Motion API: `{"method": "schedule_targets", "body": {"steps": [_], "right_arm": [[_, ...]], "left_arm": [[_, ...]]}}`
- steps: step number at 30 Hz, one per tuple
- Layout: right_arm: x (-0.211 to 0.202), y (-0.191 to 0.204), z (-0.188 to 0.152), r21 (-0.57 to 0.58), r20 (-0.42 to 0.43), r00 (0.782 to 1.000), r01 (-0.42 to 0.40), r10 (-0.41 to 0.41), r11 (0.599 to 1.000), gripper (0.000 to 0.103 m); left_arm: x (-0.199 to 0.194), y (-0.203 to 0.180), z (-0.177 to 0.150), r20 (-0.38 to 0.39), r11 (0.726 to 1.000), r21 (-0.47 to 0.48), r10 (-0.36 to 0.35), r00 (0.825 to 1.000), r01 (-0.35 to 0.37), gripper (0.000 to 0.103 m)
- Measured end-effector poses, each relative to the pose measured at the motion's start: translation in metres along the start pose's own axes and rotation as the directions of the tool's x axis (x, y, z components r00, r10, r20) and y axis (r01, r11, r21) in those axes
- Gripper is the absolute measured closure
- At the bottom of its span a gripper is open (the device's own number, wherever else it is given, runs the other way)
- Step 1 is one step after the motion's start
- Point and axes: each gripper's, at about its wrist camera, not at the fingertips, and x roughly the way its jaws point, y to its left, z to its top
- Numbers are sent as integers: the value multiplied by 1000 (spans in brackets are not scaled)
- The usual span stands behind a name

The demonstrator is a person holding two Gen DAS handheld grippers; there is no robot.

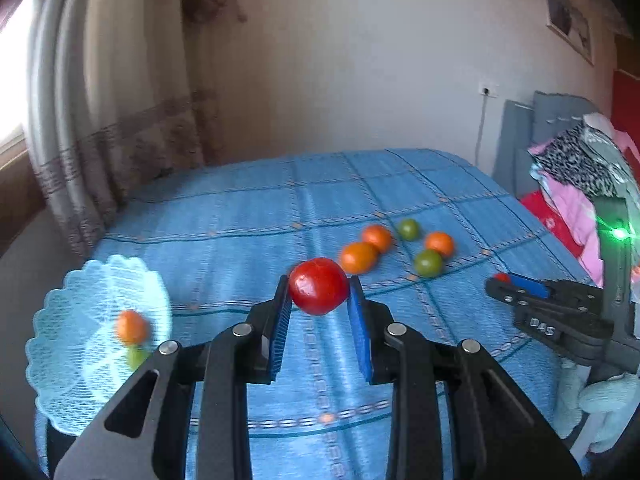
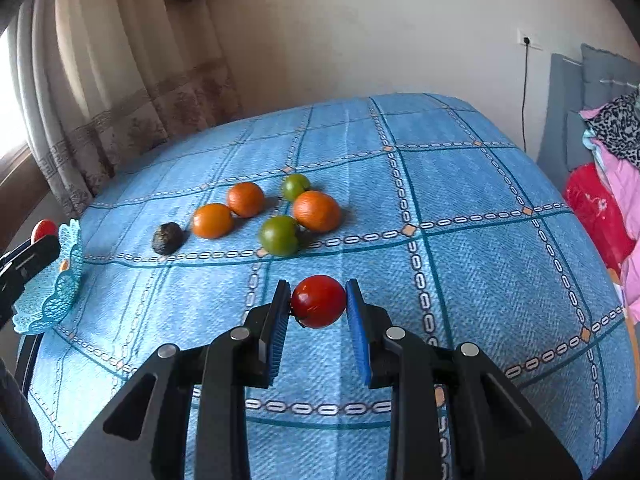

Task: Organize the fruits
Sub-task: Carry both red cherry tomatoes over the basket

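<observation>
Left fingers: black, with ribbed blue pads, clamped from both sides on a red tomato.
Left gripper: hard black linkage with silver pivot pins; also seen at the left edge of the right wrist view, its tomato a red spot just beside the basket rim.
Red tomato, left: smooth, glossy, round, with a window highlight on its skin; held above the cloth, between the basket and the fruit group.
Right fingers: same ribbed blue pads, pressed against a second red tomato.
Right gripper: same black build, on the near side of the fruit group.
Red tomato, right: shiny, round, a dark stem mark low on its left side; held over the cloth.
Fruit group: three orange citrus, dimpled and matt, and two green fruits, smooth and round, lying close together, some touching.
Dark fruit: wrinkled, blackish, lumpy, just left of the oranges.
Basket: pale blue lace-like openwork with a scalloped rim, at the counter's left edge; one orange fruit and one green fruit inside, both blurred.
Counter: covered in a woven blue cloth with a chain-link grid pattern.
</observation>
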Motion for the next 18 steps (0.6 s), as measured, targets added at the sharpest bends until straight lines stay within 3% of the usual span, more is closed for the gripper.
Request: {"method": "schedule_targets", "body": {"steps": [11, 18], "right_arm": [[-10, 27, 2, 1, 4, 998, -66, 66, 998, 74], [-11, 67, 14, -9, 5, 991, -133, 133, 991, 74]], "left_arm": [[-20, 93, -4, 11, 983, -108, 147, 989, -145, 74], [-33, 145, -11, 12, 963, -165, 220, 976, -215, 74]]}}
